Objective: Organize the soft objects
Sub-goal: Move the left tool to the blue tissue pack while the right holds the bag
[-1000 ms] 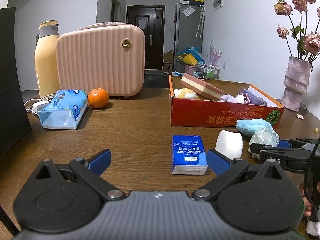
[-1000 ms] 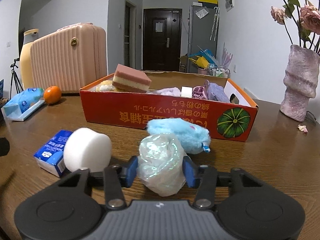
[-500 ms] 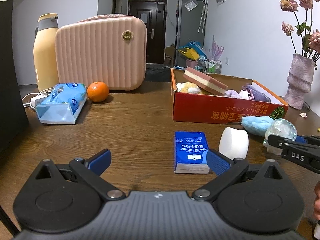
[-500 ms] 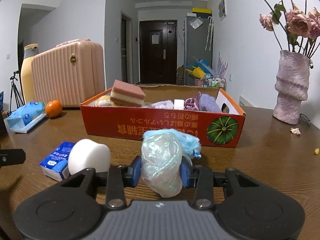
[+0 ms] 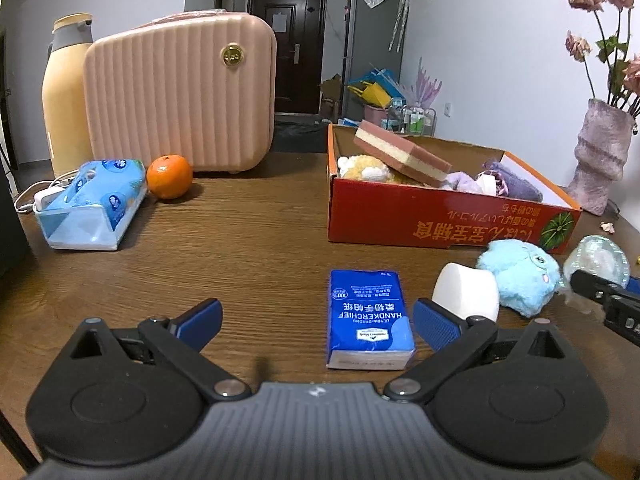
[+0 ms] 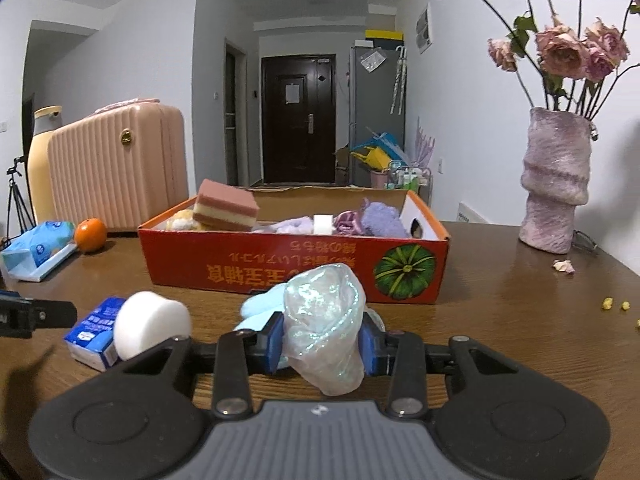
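Note:
My right gripper (image 6: 322, 340) is shut on an iridescent soft ball (image 6: 326, 320) and holds it above the table, in front of the red cardboard box (image 6: 280, 272). The box holds a pink layered sponge (image 6: 226, 205), a yellow plush and purple soft items. A blue plush (image 5: 520, 276) lies on the table partly behind the ball. My left gripper (image 5: 316, 316) is open and empty, low over the table. A blue handkerchief pack (image 5: 368, 318) lies between its fingers, nearer the right one, and a white foam cylinder (image 5: 466, 290) stands just beyond the right finger.
A pink suitcase (image 5: 180, 92), a yellow thermos (image 5: 64, 92), an orange (image 5: 169, 176) and a blue tissue pack (image 5: 92, 204) stand at the back left. A purple vase (image 6: 556, 184) with dried roses stands at the right. Small crumbs (image 6: 614, 303) lie near it.
My right gripper has lifted the iridescent ball off the table and risen. My left gripper has also risen and moved slightly; it stays open.

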`<state>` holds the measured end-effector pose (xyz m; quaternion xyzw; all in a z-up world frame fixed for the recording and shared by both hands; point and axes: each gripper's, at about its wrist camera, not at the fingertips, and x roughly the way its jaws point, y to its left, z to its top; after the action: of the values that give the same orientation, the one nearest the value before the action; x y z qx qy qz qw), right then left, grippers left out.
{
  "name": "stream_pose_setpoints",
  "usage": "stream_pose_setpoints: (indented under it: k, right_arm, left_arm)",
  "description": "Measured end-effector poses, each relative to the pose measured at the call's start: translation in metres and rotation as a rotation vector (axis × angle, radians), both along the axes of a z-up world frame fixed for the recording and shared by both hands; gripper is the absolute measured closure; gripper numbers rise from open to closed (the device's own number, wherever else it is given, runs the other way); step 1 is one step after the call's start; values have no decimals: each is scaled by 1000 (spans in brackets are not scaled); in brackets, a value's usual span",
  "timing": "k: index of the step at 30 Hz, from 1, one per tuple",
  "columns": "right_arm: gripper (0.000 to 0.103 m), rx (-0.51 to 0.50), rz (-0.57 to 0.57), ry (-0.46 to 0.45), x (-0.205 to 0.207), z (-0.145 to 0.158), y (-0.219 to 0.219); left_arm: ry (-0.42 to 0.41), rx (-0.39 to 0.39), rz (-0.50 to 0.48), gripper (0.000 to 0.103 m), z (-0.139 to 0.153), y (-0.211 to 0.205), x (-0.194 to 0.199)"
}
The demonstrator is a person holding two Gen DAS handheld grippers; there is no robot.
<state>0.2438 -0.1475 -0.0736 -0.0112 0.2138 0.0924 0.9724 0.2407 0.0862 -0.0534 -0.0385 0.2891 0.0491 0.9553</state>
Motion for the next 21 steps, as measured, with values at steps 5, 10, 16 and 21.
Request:
stream_pose_setpoints:
  k: [5,10,16,21]
  right_arm:
    - [66,5,-20,5,3,-1,-8]
    - [66,3,-23,10,4,-2,-12]
    - [66,-1,-30,13,5,-3,-18]
    - [66,-1,-28,21,6,-4,-18]
  left_arm:
    - [9,12,-19,0,-3,-6,8]
    - [21,38,-45,0,-7,-14,18]
    - [59,51,-76,0,-15,-20,32]
    - [85,54,-78,0,-20,-20,38]
